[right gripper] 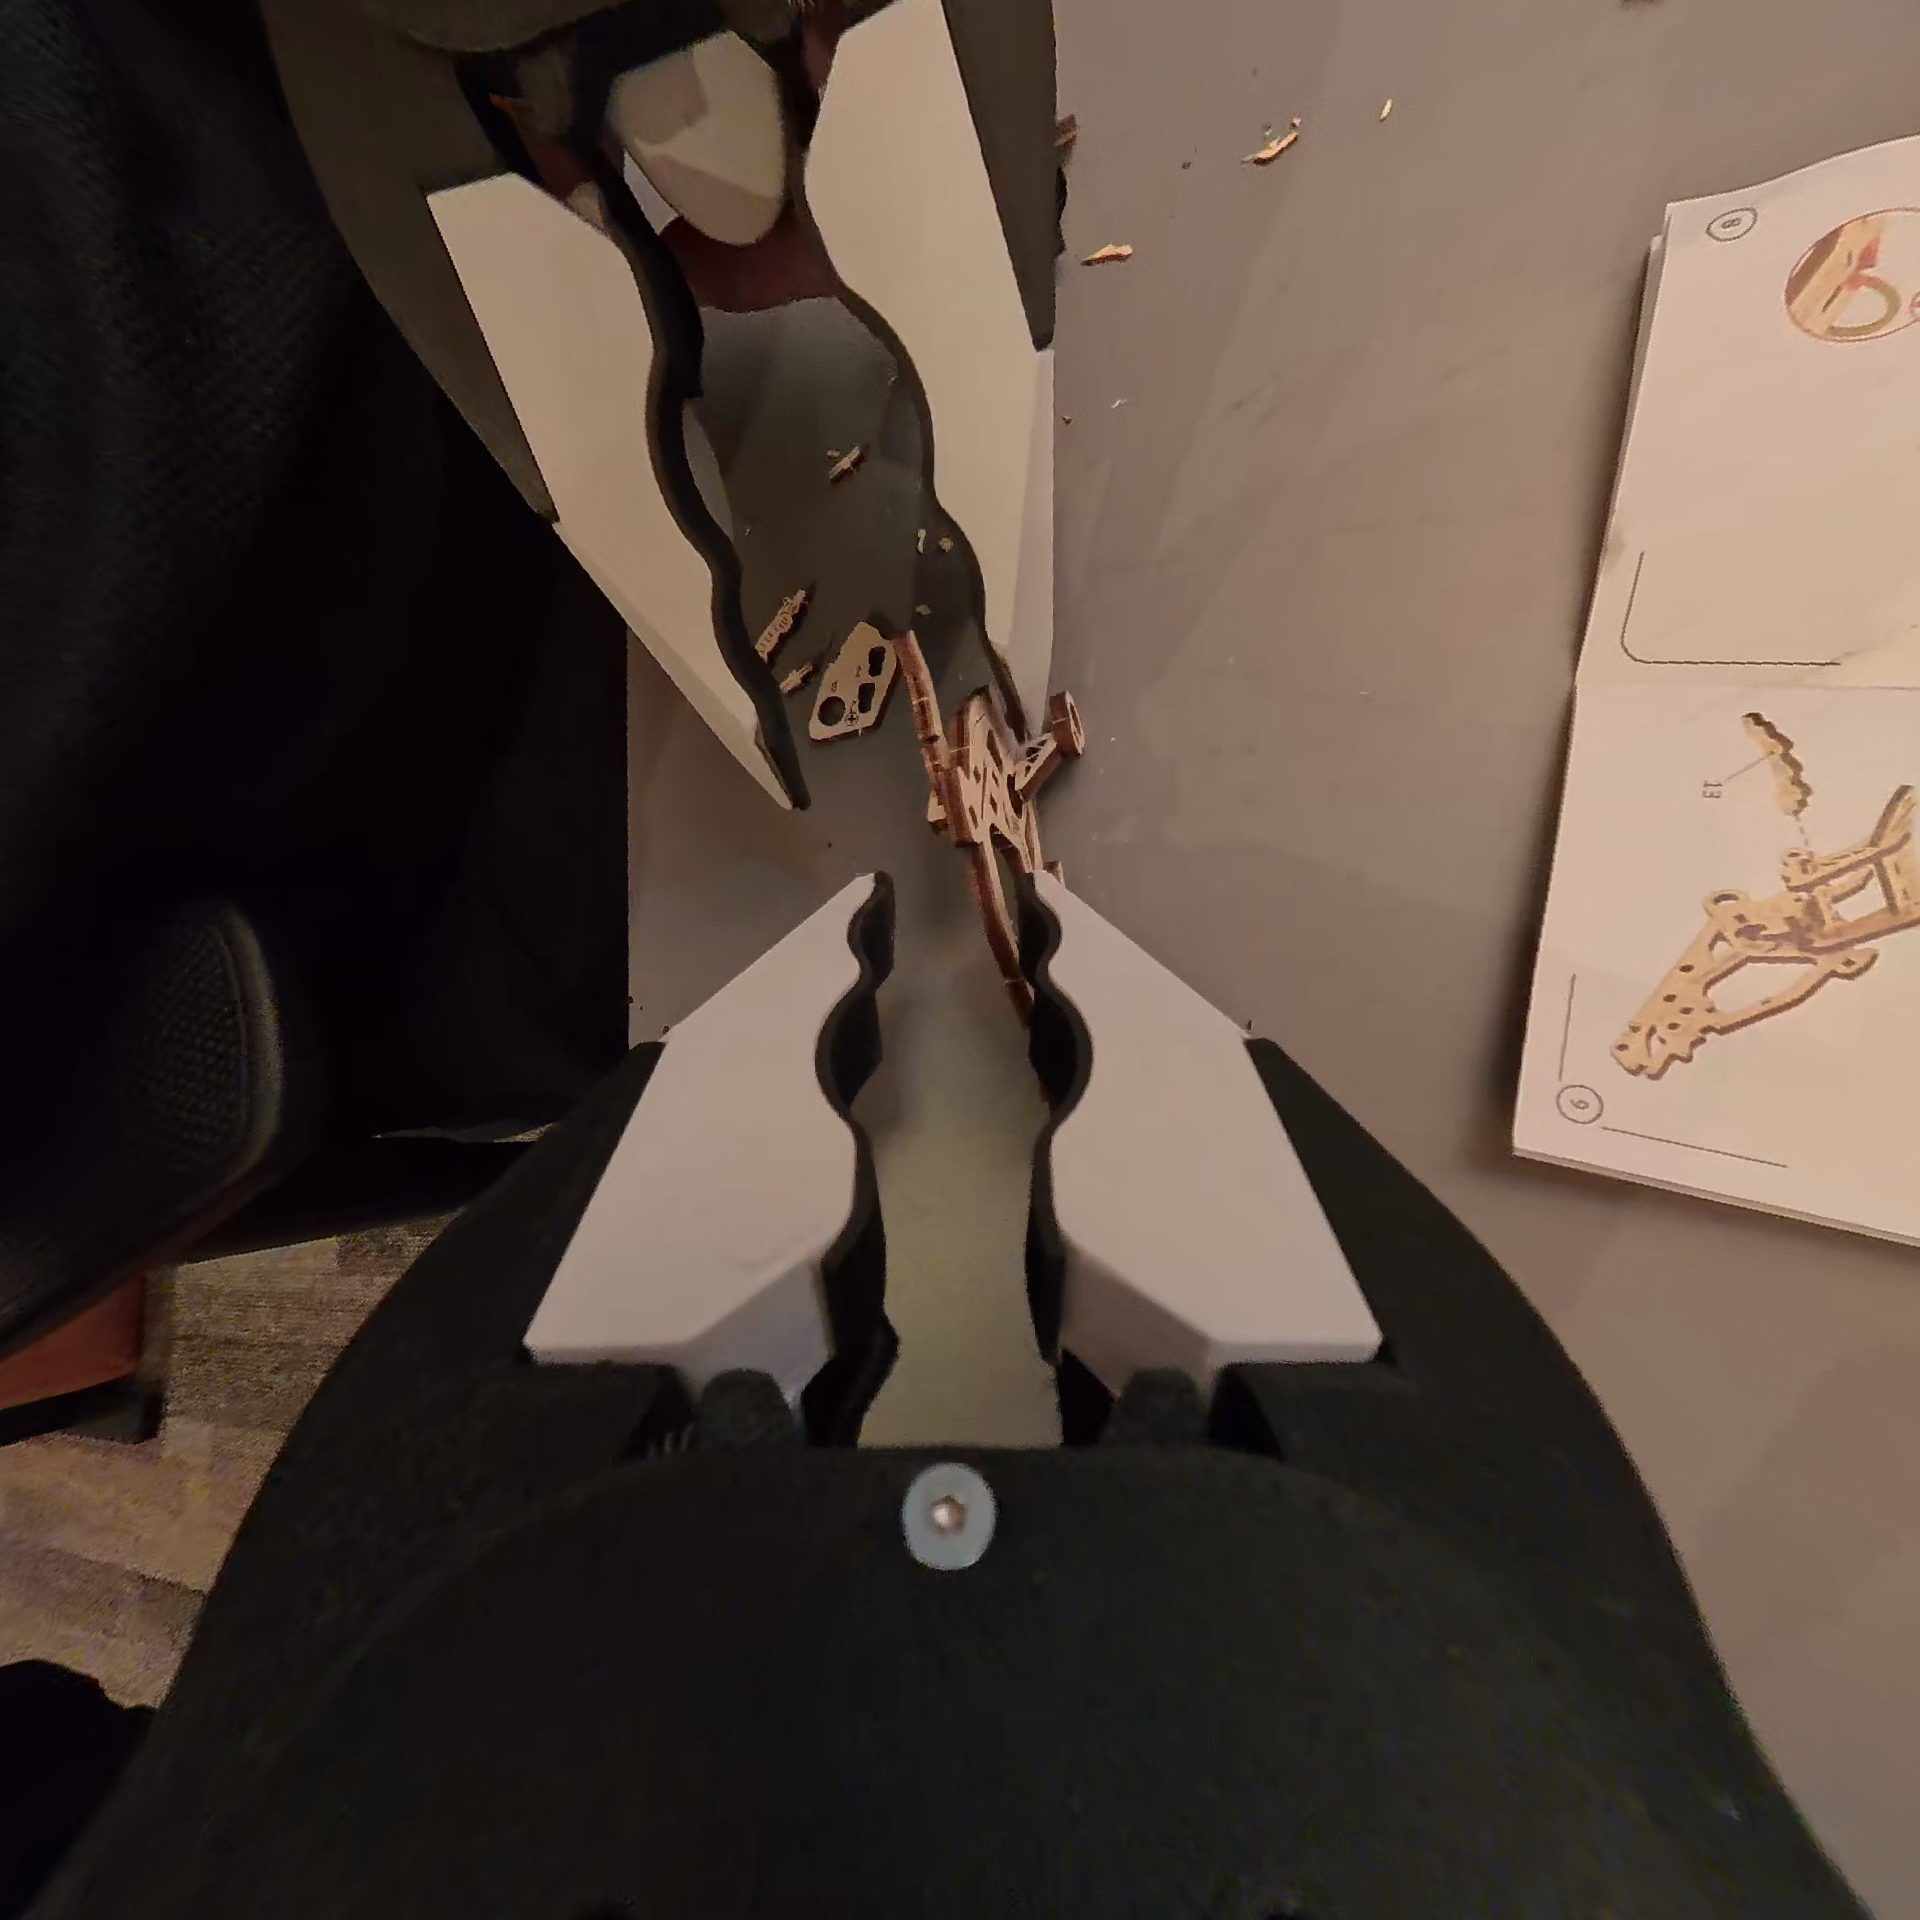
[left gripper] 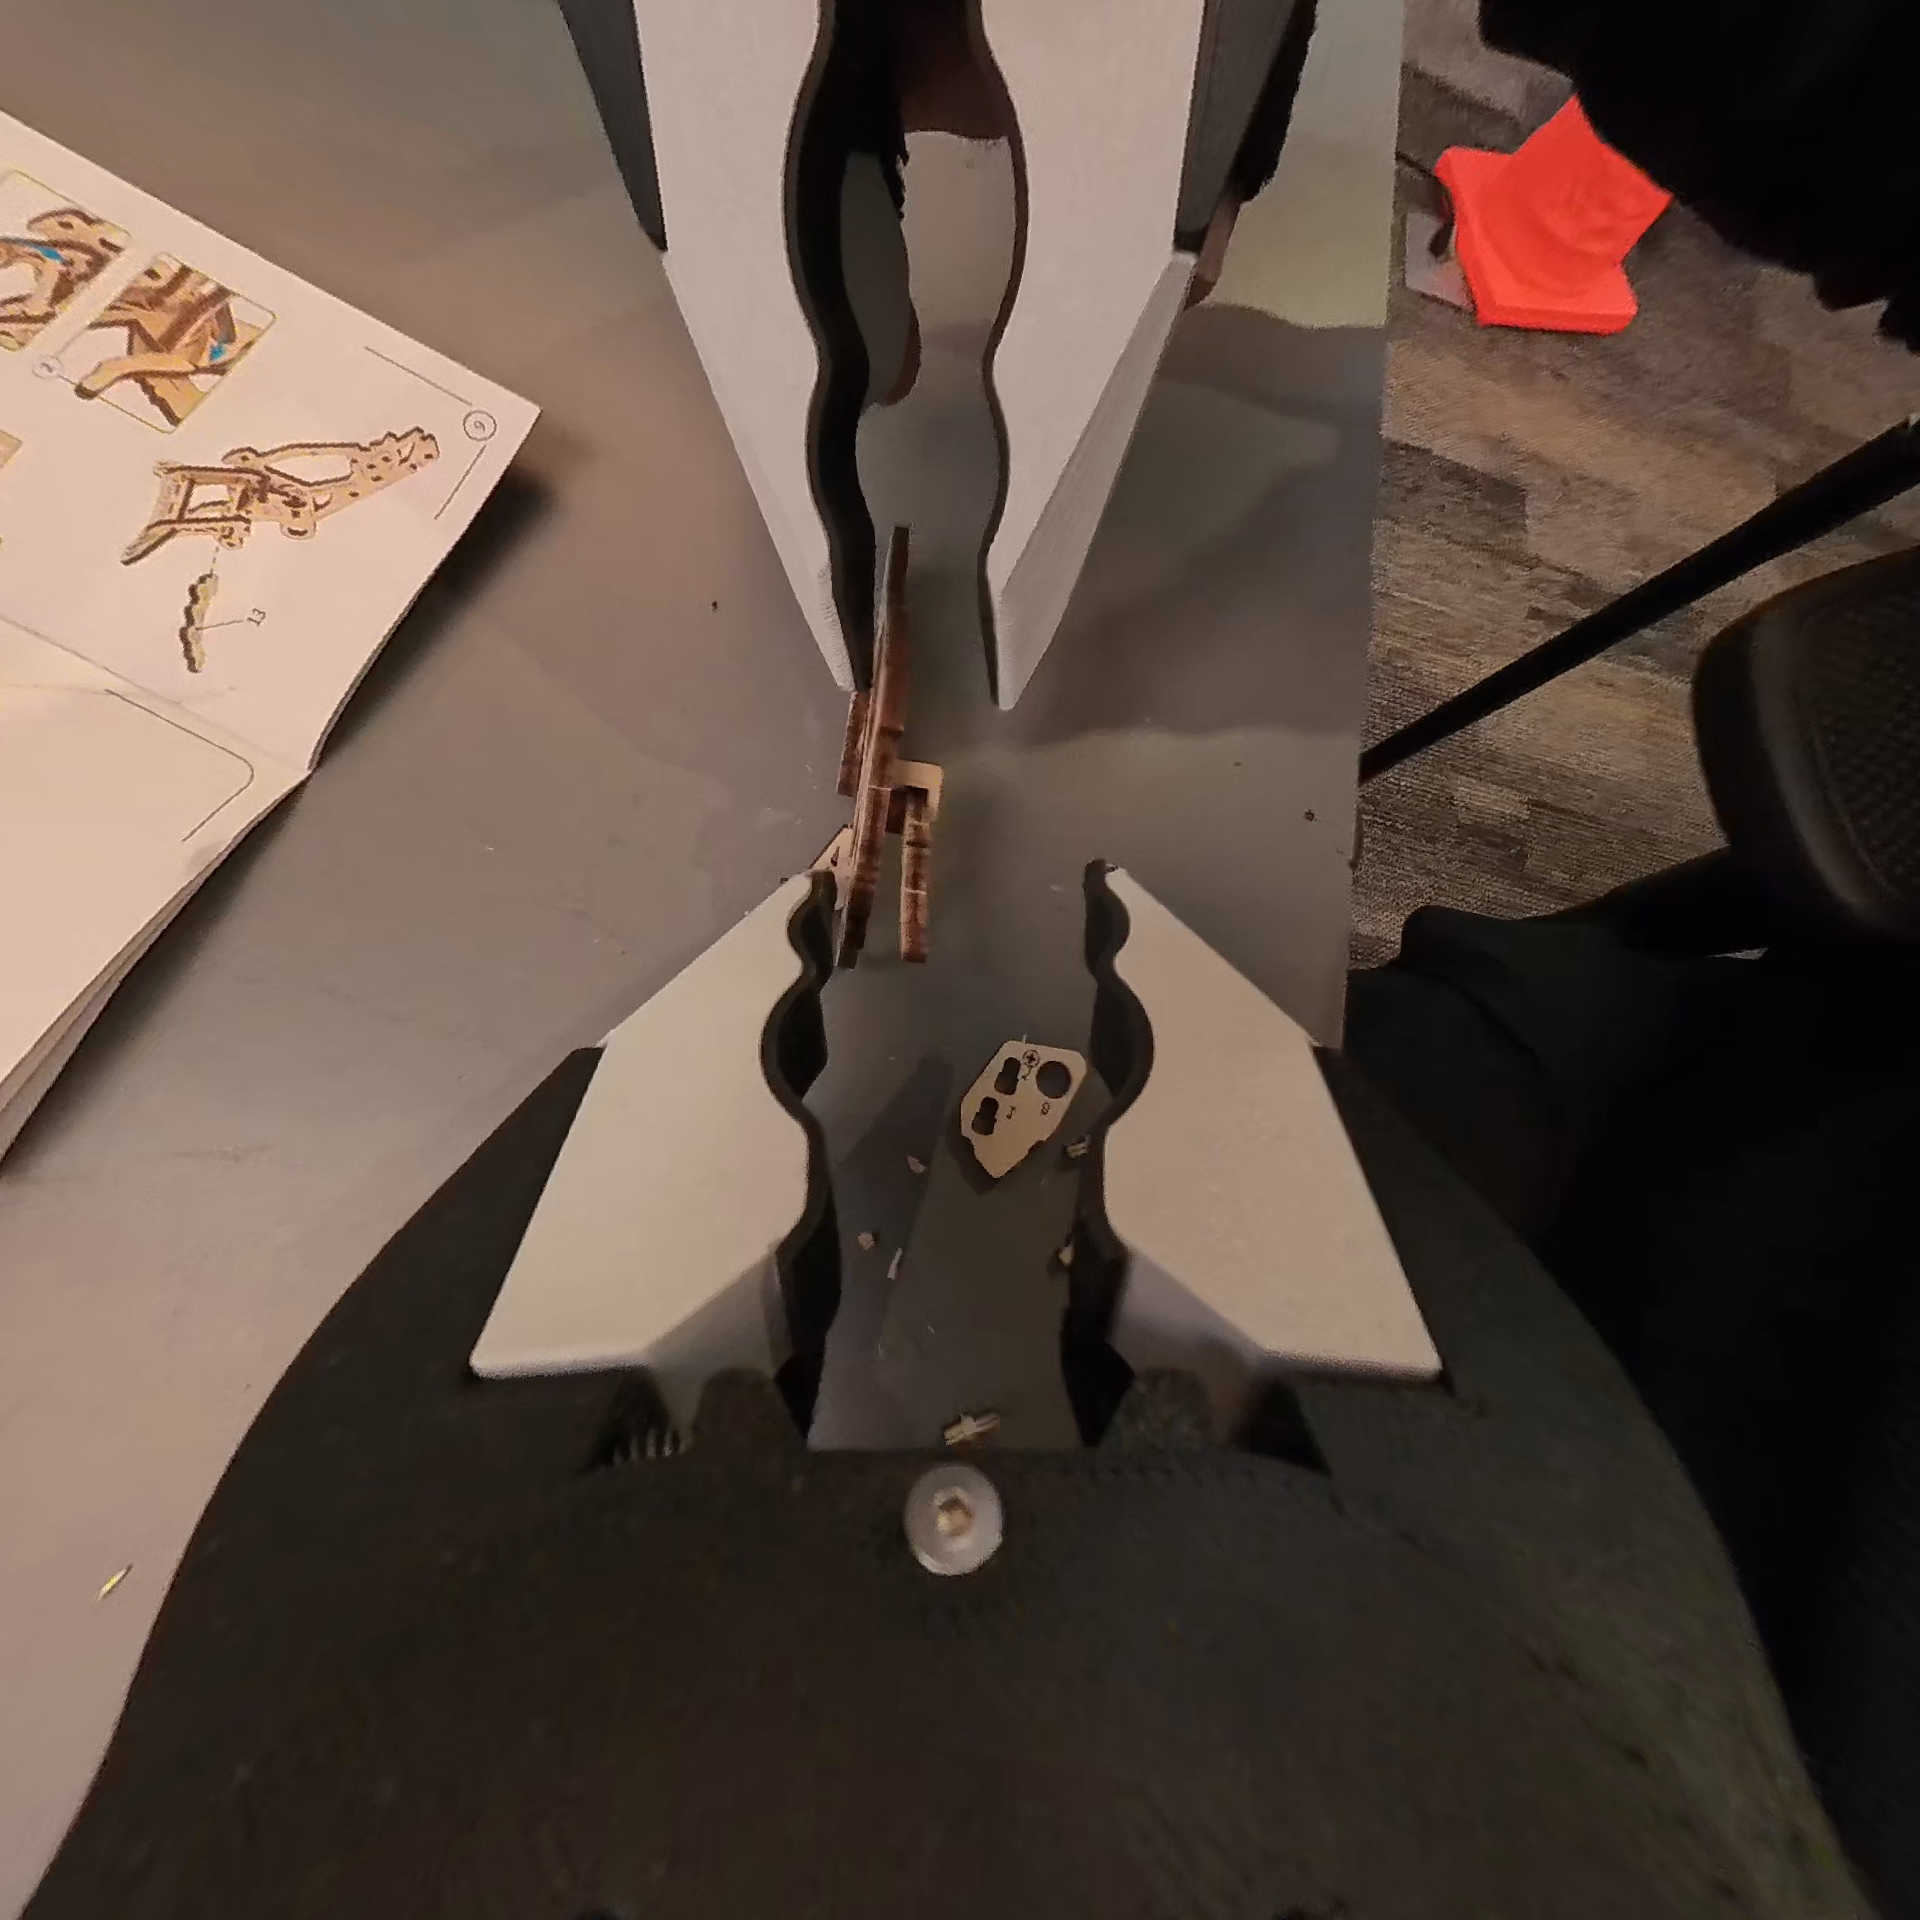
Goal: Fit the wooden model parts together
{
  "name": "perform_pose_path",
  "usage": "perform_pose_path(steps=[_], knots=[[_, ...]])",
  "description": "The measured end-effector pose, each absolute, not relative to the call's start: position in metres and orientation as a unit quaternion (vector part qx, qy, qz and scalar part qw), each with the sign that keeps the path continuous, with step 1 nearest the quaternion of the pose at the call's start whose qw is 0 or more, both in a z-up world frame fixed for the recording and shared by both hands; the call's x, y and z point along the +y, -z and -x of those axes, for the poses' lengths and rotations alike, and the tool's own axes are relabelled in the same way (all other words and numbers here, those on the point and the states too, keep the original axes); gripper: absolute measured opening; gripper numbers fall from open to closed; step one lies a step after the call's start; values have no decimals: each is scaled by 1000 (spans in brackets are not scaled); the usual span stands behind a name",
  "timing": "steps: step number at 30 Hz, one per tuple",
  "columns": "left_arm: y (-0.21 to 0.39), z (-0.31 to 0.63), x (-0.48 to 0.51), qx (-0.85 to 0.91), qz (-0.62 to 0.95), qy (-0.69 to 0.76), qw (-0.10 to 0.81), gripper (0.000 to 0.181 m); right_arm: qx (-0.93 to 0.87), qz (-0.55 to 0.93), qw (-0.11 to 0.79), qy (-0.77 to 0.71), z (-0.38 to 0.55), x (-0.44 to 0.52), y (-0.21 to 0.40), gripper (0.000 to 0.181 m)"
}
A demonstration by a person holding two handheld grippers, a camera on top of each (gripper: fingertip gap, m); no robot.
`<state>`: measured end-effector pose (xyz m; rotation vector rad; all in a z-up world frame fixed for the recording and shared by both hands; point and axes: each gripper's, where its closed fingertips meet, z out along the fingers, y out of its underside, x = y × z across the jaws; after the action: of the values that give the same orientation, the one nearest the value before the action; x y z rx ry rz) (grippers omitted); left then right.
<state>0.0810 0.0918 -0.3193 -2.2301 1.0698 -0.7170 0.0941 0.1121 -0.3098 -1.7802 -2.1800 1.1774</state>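
A small wooden assembly point(left gripper: 883, 821) of laser-cut parts stands on edge between the two grippers, which face each other tip to tip over the grey table point(left gripper: 520, 935). My left gripper point(left gripper: 956, 883) is open, and the assembly leans on its left fingertip. My right gripper point(right gripper: 958, 883) is open too. The assembly's curved piece point(right gripper: 987, 810) runs along its right finger's pad. Neither gripper pinches it. A flat wooden part with holes point(left gripper: 1023, 1107) lies on the table between the left gripper's fingers; it also shows in the right wrist view point(right gripper: 852, 696). The right gripper point(left gripper: 920, 686) enters the left wrist view from the top.
An open instruction booklet point(left gripper: 260, 468) lies on the table beside the grippers, also in the right wrist view point(right gripper: 1714, 831). Small wooden pegs point(right gripper: 779, 623) and chips point(right gripper: 1273, 140) are scattered about. The table edge point(left gripper: 1361, 623) is close; beyond it are an orange object point(left gripper: 1538, 239) and a black chair point(left gripper: 1818, 748). The grippers are tip to tip, or close to it.
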Motion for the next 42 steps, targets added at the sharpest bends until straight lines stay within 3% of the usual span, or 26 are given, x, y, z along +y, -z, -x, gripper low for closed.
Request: perform_pose_path(steps=[13, 20, 32, 38, 42], knots=[[248, -1, 88, 321, 825, 233, 402, 76, -694, 592, 170, -372, -104, 128, 267, 33], [287, 58, 53, 331, 857, 153, 364, 79, -676, 591, 223, -380, -106, 120, 249, 30], [343, 61, 52, 388, 858, 98, 322, 59, -676, 585, 228, -385, -99, 102, 251, 27], [344, 62, 53, 389, 855, 104, 328, 41, -672, 586, 237, -386, -97, 105, 249, 25], [343, 64, 54, 375, 857, 118, 333, 40, -670, 582, 257, -383, -92, 107, 246, 25]])
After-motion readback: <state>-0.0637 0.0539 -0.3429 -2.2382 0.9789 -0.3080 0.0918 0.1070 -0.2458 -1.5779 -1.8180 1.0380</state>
